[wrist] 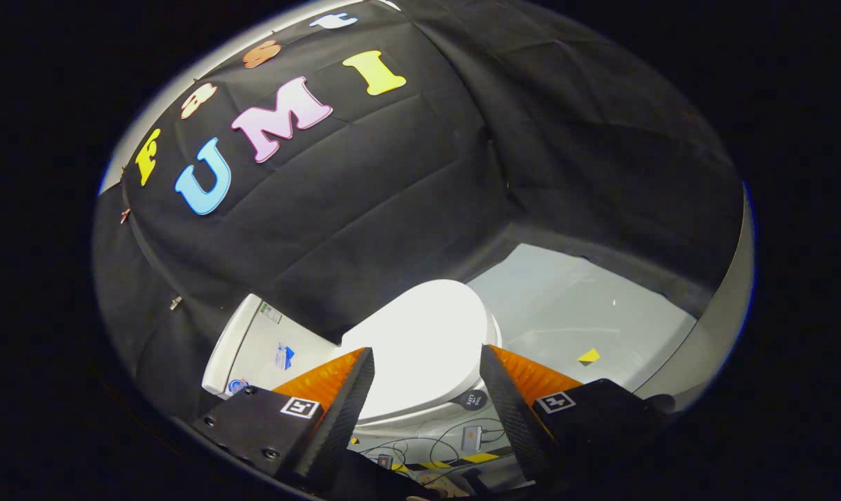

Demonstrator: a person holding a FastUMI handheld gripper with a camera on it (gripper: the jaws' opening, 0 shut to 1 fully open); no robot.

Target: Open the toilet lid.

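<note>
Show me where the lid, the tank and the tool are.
lid (420, 334), gripper view, middle of its closed top.
tank (253, 341), gripper view, its front wall.
tool (427, 372), gripper view, open gap between its fingertips.

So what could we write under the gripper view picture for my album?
Open gripper hovers above the closed white toilet lid, tank behind, before lifting it.

Tongs (427, 362) with ribbed pads, black screwed mounts, square black-and-white marker tags

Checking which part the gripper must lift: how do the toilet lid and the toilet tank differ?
The toilet lid is rounded, plain and lies closed, seen between the open gripper fingers. The toilet tank is boxy, carries stickers and stands beyond the lid against the black cloth. Both are white.
</note>
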